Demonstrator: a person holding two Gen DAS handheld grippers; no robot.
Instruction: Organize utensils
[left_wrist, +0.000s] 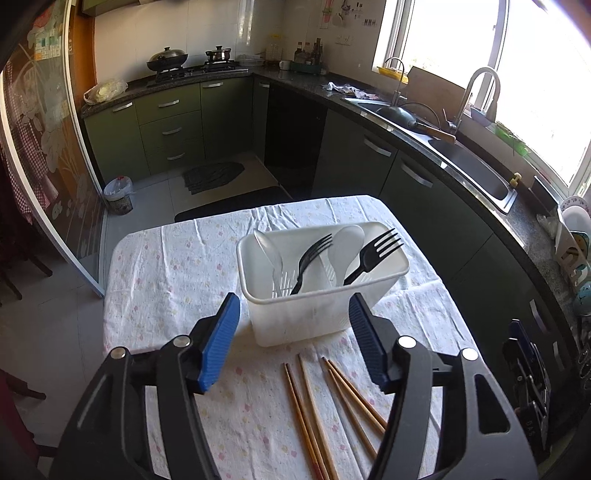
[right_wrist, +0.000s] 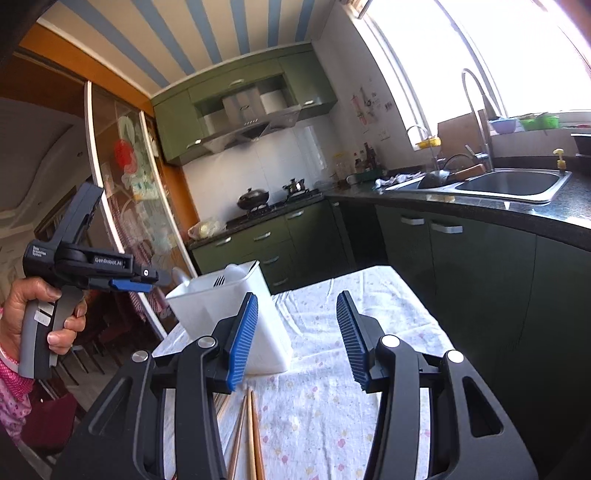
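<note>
Chopsticks: several long brown wooden chopsticks (left_wrist: 325, 410) lie loose on the desk just in front of the holder, fanned out and partly crossing; their near ends run out of the left wrist view.
Holder: the white rectangular plastic utensil holder (left_wrist: 295, 314) stands upright on the desk, split into compartments; two black plastic forks (left_wrist: 308, 262) and pale plastic spoons (left_wrist: 345, 251) already stand in it, so by my reading the chopsticks are what remains.
Desk: covered with a white cloth with small pastel flowers (left_wrist: 177, 266), wrinkled, which may snag a thin stick.
Left claw: the left claw (left_wrist: 293, 343) hovers over the chopsticks, pointing steeply down, pads standing wide with nothing between them.
Right claw: the right claw (right_wrist: 297, 339) is held nearly level beside the holder, pads moderately apart and empty.
Step in hand: likely picking up chopsticks with the left claw.
How to do it well: come down across the sticks rather than along them, close near mid-length on a pair lying side by side, lift clear of the cloth, tip them upright and lower them into an empty compartment.
Risk: crossing sticks may pivot or slip out; the light holder may tip if nudged.
</note>
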